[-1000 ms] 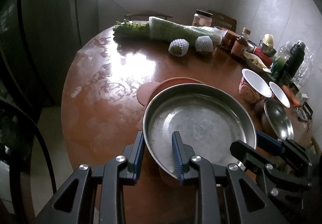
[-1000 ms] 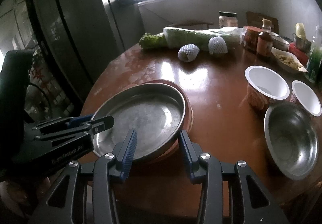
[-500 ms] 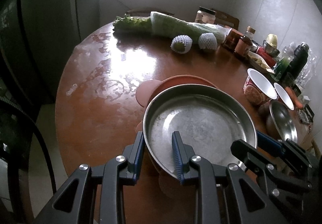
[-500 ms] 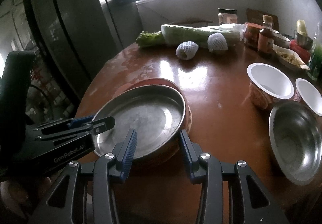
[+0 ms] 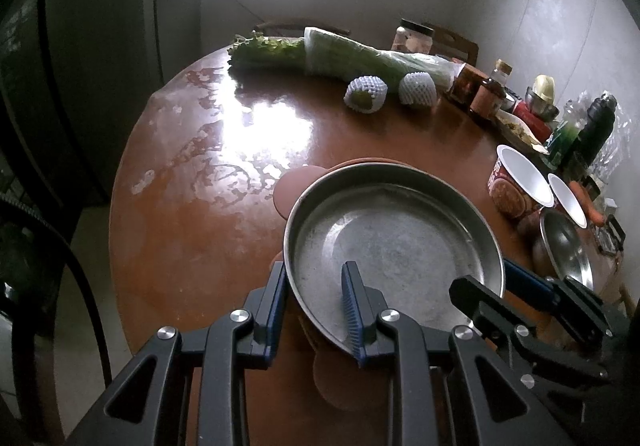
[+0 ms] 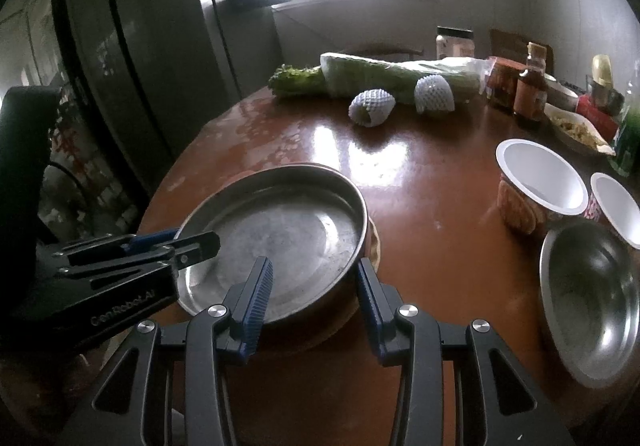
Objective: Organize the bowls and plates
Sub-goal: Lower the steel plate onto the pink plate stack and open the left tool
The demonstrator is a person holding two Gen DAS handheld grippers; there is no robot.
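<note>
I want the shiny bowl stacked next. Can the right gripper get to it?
Probably yes, once free. The metal bowl sits just beside the right gripper, with bare table between, but that gripper straddles the metal plate rim.

The round bench [image 5: 208,205] is seen as glossy reddish-brown wood, its finish worn in pale patches. The metal pan [image 5: 394,242] looks dull grey and scuffed inside; the steel bowl [image 6: 592,298] is shinier. Two fruits [image 6: 372,107] are wrapped in white foam netting. Ribbed blue pads are noted on each matt black tool [image 5: 316,300].
</note>
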